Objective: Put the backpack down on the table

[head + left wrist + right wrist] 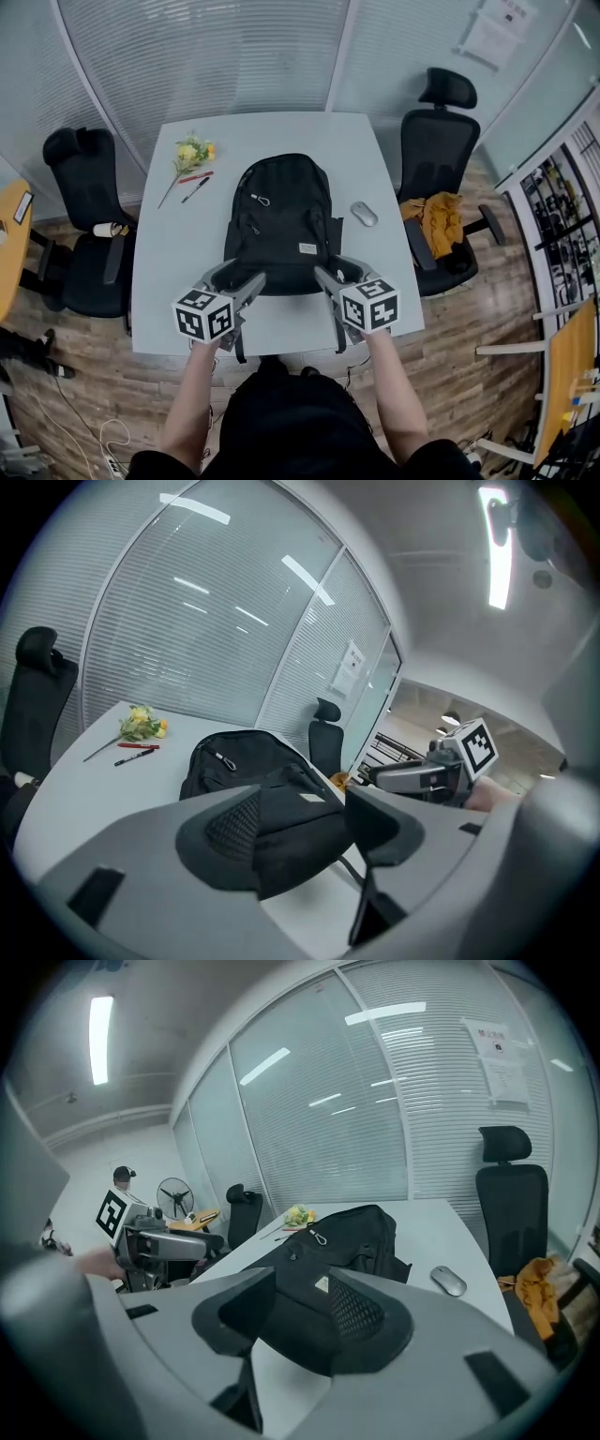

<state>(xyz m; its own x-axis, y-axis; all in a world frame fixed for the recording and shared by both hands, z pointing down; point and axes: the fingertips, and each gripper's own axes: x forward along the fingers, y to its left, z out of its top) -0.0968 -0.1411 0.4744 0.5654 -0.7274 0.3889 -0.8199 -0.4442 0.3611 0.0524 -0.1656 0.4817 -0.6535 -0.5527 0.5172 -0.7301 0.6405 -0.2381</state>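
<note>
From over the person's head, one camera looks steeply down on the whole table [169, 253], with the backpack [281, 220] mid-frame. The camera on the left gripper [234, 277] rides close behind its jaws, facing from the table's near left toward the glass wall [187, 621]. The one on the right gripper [335, 270] mirrors it from the near right. All three share the backpack, and each gripper view catches the other gripper.
</note>
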